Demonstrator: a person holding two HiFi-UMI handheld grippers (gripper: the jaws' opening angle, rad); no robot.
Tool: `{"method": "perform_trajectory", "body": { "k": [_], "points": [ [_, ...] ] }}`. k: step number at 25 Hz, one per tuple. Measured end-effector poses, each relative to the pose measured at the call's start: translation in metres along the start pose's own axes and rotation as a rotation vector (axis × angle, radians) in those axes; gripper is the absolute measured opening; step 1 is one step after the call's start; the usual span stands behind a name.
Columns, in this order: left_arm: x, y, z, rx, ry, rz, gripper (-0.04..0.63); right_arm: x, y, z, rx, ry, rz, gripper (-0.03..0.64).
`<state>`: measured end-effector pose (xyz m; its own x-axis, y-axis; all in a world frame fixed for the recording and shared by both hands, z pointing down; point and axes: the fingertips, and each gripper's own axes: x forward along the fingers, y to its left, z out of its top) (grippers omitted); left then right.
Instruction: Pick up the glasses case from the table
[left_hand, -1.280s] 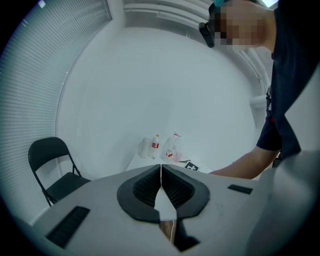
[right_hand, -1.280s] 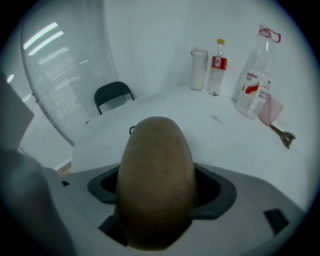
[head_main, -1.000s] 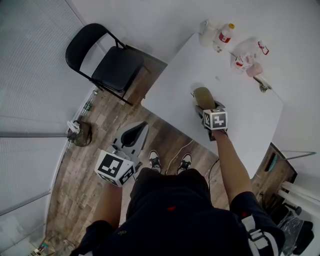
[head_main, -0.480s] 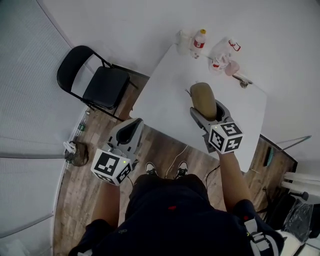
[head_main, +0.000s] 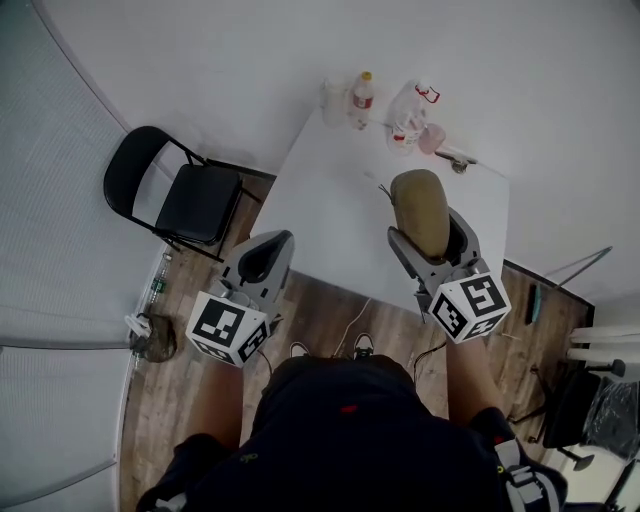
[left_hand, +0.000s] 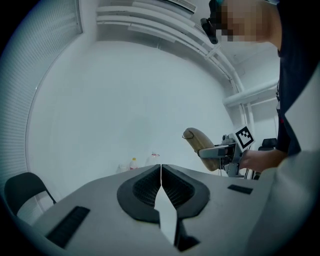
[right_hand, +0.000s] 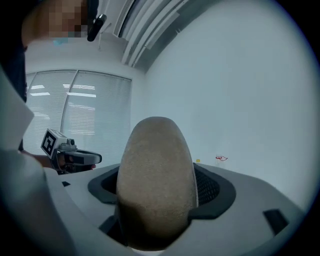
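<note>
The tan, oval glasses case (head_main: 420, 212) is clamped in my right gripper (head_main: 428, 232), lifted above the white table (head_main: 330, 210). In the right gripper view the case (right_hand: 156, 180) fills the space between the jaws, which press on its sides, and it sticks out well past them. My left gripper (head_main: 262, 260) hangs over the floor at the table's near edge, its jaws closed together with nothing between them. From the left gripper view (left_hand: 161, 176) the case (left_hand: 199, 145) shows at the right, raised in the other gripper.
Several bottles and small containers (head_main: 392, 110) stand at the table's far end by the wall. A black folding chair (head_main: 178, 198) stands on the wooden floor to the left. A small bag (head_main: 150, 336) lies on the floor near the blinds.
My right gripper has risen from the tabletop with the glasses case, which now stands well clear of the table. The left gripper has come up and closer to the table's edge.
</note>
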<state>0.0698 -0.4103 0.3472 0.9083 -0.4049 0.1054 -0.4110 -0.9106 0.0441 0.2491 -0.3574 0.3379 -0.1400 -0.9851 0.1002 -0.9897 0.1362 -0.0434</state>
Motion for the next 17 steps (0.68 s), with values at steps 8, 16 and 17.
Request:
{"method": "perform_trajectory", "body": {
  "k": [8,16,17],
  "points": [
    [0.014,-0.013,0.011,0.024,-0.017,-0.03,0.023,-0.017,-0.006,0.005,-0.039,-0.031,-0.008,0.388],
    [0.02,-0.006,0.011,0.03,-0.014,-0.013,0.023,-0.009,-0.011,0.01,-0.053,-0.037,-0.005,0.388],
    [0.02,-0.005,0.011,0.029,-0.014,-0.011,0.023,-0.009,-0.011,0.01,-0.055,-0.039,-0.002,0.388]
  ]
}}
